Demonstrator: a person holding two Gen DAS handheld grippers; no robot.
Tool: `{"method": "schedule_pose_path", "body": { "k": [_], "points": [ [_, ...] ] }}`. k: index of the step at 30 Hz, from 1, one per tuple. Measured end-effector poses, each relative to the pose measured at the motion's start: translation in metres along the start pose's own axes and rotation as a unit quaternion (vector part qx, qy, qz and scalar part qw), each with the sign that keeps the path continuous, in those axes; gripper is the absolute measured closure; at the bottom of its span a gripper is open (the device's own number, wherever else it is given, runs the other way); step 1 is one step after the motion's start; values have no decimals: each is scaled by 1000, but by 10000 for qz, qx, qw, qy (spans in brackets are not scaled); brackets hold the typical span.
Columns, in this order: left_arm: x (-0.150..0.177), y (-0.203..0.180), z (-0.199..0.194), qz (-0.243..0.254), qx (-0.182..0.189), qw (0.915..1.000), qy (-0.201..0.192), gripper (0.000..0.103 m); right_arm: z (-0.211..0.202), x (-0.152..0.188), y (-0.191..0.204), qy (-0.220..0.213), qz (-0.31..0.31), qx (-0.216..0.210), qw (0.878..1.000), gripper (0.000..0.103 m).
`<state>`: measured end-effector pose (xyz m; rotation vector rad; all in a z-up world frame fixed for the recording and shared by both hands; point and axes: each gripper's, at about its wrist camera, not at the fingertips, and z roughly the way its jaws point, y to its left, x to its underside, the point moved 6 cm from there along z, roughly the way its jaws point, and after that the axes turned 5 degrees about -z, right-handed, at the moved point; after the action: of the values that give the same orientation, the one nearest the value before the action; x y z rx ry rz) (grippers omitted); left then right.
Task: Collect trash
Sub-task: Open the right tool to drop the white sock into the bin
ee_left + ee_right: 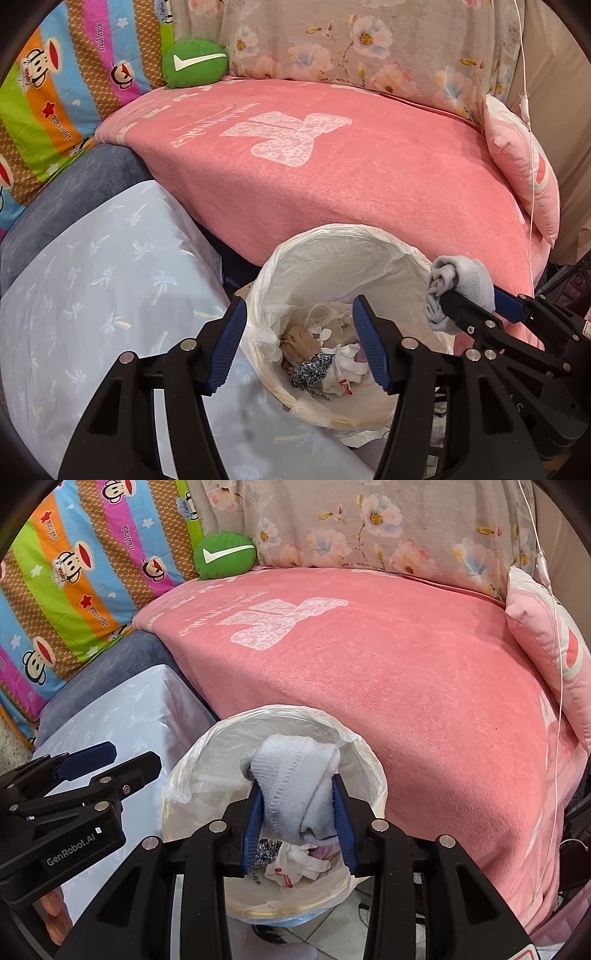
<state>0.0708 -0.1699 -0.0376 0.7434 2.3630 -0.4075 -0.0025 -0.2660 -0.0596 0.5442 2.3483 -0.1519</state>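
Note:
A round bin (266, 280) lined with a white plastic bag stands beside the pink bed. Inside lie a beige stocking (299, 345), a leopard-print cloth (312, 369) and a crumpled white cloth (343, 363). My left gripper (299, 332) hangs open over the bin's mouth with nothing between its blue pads. My right gripper (297, 801) is shut on a pale blue and white sock (295, 775), held just above the bin (376, 775). In the left wrist view the sock (461, 284) hangs at the bin's right rim. The left gripper (99, 760) shows at the left of the right wrist view.
A pink blanket (351, 177) covers the bed behind the bin. A pale blue cushion (92, 295) lies left of the bin, and a pink pillow (524, 173) at the right. A green round cushion (194, 62) and a striped cartoon pillow (55, 92) sit at the back left.

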Motion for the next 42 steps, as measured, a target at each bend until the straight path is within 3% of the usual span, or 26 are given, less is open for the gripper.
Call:
{"method": "schedule_pose_path", "body": {
  "k": [14, 25, 29, 37, 39, 42],
  "points": [
    [-2, 16, -8, -126, -183, 9997, -111, 40, -3, -8, 11, -76, -110, -48, 9999, 61],
    [-2, 24, -16, -199, -251, 9993, -201, 33, -11, -13, 16, -187, -153, -25, 9997, 48],
    [-1, 26, -19, -213, -286, 9991, -246, 27, -13, -14, 16, -199, -175, -36, 9996, 47],
    [2, 27, -27, -197, -347, 9987, -308, 25, -21, -8, 19, -187, -247, -39, 9995, 45],
    [4, 28, -29, -213, -383, 9985, -321, 17, -23, -5, 20, -166, -275, -37, 9995, 45],
    [5, 28, -33, -206, -438, 9982, -367, 16, -27, -1, 21, -160, -308, -7, 9994, 44]
  ]
}}
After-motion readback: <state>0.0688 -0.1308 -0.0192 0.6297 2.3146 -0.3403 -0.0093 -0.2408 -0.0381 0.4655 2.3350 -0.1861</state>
